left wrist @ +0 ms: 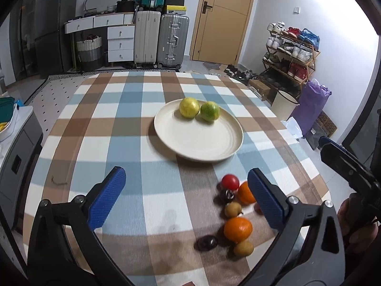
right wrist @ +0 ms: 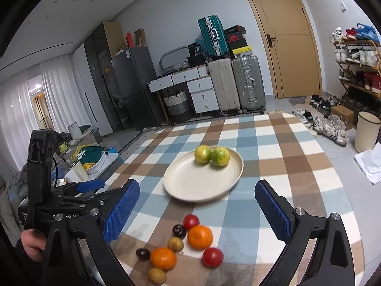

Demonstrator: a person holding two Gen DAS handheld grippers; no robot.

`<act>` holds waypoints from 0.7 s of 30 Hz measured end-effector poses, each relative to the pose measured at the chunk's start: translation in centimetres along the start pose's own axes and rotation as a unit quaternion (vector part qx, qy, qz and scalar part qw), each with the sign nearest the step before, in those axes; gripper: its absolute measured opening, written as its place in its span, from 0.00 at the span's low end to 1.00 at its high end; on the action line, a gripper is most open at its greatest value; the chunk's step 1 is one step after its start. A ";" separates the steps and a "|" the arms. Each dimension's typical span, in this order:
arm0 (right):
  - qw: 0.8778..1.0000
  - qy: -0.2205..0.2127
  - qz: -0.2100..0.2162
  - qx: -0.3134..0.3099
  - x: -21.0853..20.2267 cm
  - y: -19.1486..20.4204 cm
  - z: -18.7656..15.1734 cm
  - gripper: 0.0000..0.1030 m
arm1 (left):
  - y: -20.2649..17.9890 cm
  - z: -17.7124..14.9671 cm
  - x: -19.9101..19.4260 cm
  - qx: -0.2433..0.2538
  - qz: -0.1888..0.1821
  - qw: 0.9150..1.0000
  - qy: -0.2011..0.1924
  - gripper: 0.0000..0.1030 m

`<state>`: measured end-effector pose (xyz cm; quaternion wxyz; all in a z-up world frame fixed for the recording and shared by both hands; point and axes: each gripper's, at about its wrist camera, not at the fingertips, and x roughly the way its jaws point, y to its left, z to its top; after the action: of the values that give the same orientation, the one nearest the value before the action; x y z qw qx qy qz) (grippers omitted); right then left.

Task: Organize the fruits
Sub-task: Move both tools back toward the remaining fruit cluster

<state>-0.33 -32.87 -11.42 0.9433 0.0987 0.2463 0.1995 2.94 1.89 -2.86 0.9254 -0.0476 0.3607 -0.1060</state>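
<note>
- Left wrist view showed the left gripper (left wrist: 187, 196) spread wide with nothing between its blue pads (left wrist: 107, 196), poised above the checked tablecloth (left wrist: 119, 109) on the near side of the plate (left wrist: 197, 143).
- Right wrist view showed the right gripper (right wrist: 197, 211) equally wide and empty, aimed over the loose fruit toward the same plate.
- Two yellow-green citrus fruits (left wrist: 199, 110) sat touching each other at the far rim of the plate, so that pair seemed already sorted.
- Still on the cloth, in a tight cluster near the plate's near edge, lay two oranges (right wrist: 200, 237), two red tomatoes (right wrist: 212, 257), two dark plums (right wrist: 179, 231) and two small tan fruits (right wrist: 175, 244).
- The step in hand looked like choosing the next matching pair, one fruit for each gripper.
- To do it well, each gripper should probably take an outlying fruit first, such as the near red tomato, since the cluster left little room for a pad to slip between neighbours without nudging them.
- Round fruit would likely roll if clipped off-centre, so the pads should straddle the widest part and close gently; the tomatoes and plums looked soft enough to bruise.
- Setting each pair down on the plate's bare near half would keep them clear of the citrus.
</note>
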 end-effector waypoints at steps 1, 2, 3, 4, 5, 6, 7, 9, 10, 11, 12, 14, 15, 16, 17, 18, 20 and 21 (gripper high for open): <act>1.000 0.003 0.004 0.001 -0.1 0.1 -0.2 0.96 | 0.1 -0.4 -0.1 -0.002 0.000 1.000 0.001 0.99; 1.000 0.008 0.008 0.000 -0.2 0.3 -0.6 0.96 | 0.1 -0.8 -0.3 -0.003 0.001 1.000 0.002 0.99; 1.000 0.010 0.009 -0.002 -0.2 0.5 -0.8 0.96 | 0.2 -1.1 -0.3 -0.004 0.003 1.000 0.002 0.99; 1.000 0.015 0.009 -0.005 -0.2 0.7 -1.2 0.96 | 0.3 -1.4 -0.3 -0.006 0.005 1.000 0.003 0.99; 1.000 0.018 0.010 -0.007 -0.3 0.9 -1.6 0.96 | 0.4 -1.8 -0.3 -0.006 0.007 1.000 0.005 0.99; 1.000 0.023 0.010 -0.008 -0.2 1.1 -1.9 0.96 | 0.4 -2.2 -0.3 -0.007 0.008 1.000 0.008 0.99; 1.000 0.027 0.012 -0.008 -0.2 1.2 -2.3 0.96 | 0.5 -2.6 -0.2 -0.008 0.008 1.000 0.011 0.99; 0.999 0.037 0.017 -0.004 -0.2 1.5 -3.1 0.96 | 0.6 -3.4 -0.1 -0.009 0.010 1.000 0.017 0.99; 0.999 0.041 0.018 -0.003 -0.2 1.6 -3.4 0.96 | 0.7 -3.8 0.0 -0.010 0.010 1.000 0.021 0.99; 0.999 0.047 0.021 -0.001 -0.1 1.7 -3.8 0.96 | 0.7 -4.1 0.1 -0.010 0.009 1.000 0.023 0.99; 0.998 0.050 0.022 -0.001 0.0 1.8 -4.1 0.96 | 0.7 -4.5 0.2 -0.009 0.010 1.000 0.025 0.99; 0.998 0.059 0.027 0.000 0.1 2.0 -4.9 0.96 | 0.8 -5.1 0.3 -0.010 0.010 0.999 0.029 0.99; 0.997 0.067 0.031 -0.001 0.4 2.3 -5.4 0.96 | 0.9 -5.2 0.3 -0.011 0.010 0.999 0.029 0.99; 0.997 0.072 0.033 -0.001 0.5 2.4 -5.7 0.96 | 1.0 -5.5 0.3 -0.015 0.009 0.999 0.029 0.99; 0.996 0.078 0.035 -0.002 0.7 2.6 -6.1 0.96 | 1.2 -5.7 0.4 -0.018 0.010 0.999 0.030 0.99; 0.996 0.082 0.036 -0.002 0.9 2.7 -6.3 0.96 | 1.4 -5.9 0.4 -0.023 0.010 0.999 0.030 0.99; 0.995 0.092 0.043 0.000 1.3 2.9 -7.1 0.96 | 1.7 -6.3 0.6 -0.031 0.008 0.999 0.030 0.99; 0.994 0.097 0.044 0.002 1.5 2.9 -7.4 0.96 | 1.9 -6.5 0.7 -0.033 0.008 0.999 0.031 0.99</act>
<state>-3.81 -28.97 -17.60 0.9051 0.0910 0.3324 0.2490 -0.64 3.47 -8.38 0.9124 -0.0721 0.3933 -0.0876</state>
